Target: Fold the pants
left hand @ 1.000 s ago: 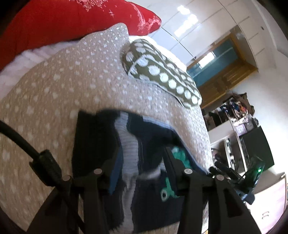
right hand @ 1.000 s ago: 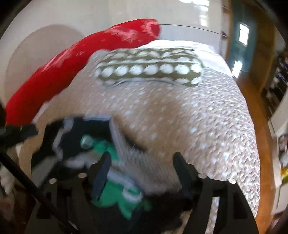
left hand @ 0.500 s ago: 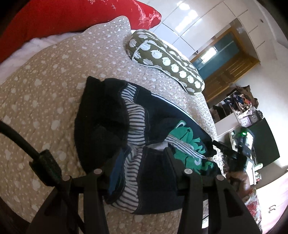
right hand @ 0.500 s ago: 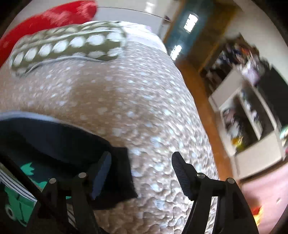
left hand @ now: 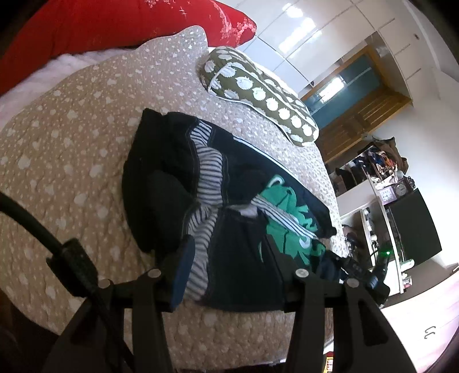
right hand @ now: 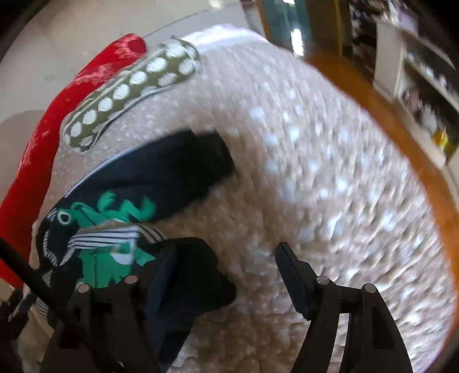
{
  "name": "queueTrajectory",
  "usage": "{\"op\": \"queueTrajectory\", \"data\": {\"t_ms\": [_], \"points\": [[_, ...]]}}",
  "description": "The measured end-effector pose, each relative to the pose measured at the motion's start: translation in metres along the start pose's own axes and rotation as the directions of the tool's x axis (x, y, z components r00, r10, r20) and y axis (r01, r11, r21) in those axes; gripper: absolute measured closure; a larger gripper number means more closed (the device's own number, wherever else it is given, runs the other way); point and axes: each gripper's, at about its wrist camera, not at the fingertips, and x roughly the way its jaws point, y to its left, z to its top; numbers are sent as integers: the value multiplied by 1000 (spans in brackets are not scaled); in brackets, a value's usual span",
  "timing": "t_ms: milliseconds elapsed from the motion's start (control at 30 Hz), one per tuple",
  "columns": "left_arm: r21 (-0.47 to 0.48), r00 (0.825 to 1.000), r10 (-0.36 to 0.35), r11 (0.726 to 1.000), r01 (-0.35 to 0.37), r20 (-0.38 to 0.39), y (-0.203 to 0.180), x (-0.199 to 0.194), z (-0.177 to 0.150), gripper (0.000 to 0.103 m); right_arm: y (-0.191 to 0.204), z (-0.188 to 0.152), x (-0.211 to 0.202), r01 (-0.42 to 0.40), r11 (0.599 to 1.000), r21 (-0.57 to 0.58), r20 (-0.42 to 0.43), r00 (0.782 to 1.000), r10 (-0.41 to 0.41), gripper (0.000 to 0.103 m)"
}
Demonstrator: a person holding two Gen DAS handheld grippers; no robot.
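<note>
Lying bunched rather than flat near the bed's close edge: navy pants with striped lining and a green print (left hand: 160, 186), one dark leg stretching toward two o'clock in the right wrist view.

Pinching a thick bundle of that cloth at six o'clock in the left wrist view: the left gripper (left hand: 229, 258), jaws part-closed with fabric filling the whole gap. Having just been closing, yet standing apart over mostly bare cover: the right gripper (right hand: 229, 266), with only a dark corner of cloth lapping its nine o'clock finger and nothing squeezed between the pads.

Probably risking most from here:
- Closing on that thin corner alone and letting it slip free during the lift.
- Catching the quilted cover along with the cloth and dragging it up.
- Trapping the twisted lining inside the fold, given the bundled left hold.
- Pushing the near hem off the bed's edge while pulling it closer.

Spreading under everything: a beige quilted bedspread with white spots (left hand: 71, 143), soft and puckered, likely gripping cloth instead of letting it slide. Gleaming at one o'clock in the left wrist view: glossy white wardrobe doors (left hand: 315, 34). Resting at eleven: a large red pillow (left hand: 114, 25). Lying at twelve to one: a long olive cushion with white dots (left hand: 258, 89). Crowding three o'clock: cluttered white shelves (left hand: 381, 166).
</note>
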Motion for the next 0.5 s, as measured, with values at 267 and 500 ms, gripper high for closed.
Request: {"op": "queueTrajectory", "data": {"t_ms": [267,500], "points": [[-45,994,100,994,-98,44,17,-17,-7,56,-12,-10,-60,-199,980,10,187,963,194,90],[-123,986,167,979,-162,27,40,-7,-7,45,-34,-30,-75,60,997,38,231,971,-67,46]]}}
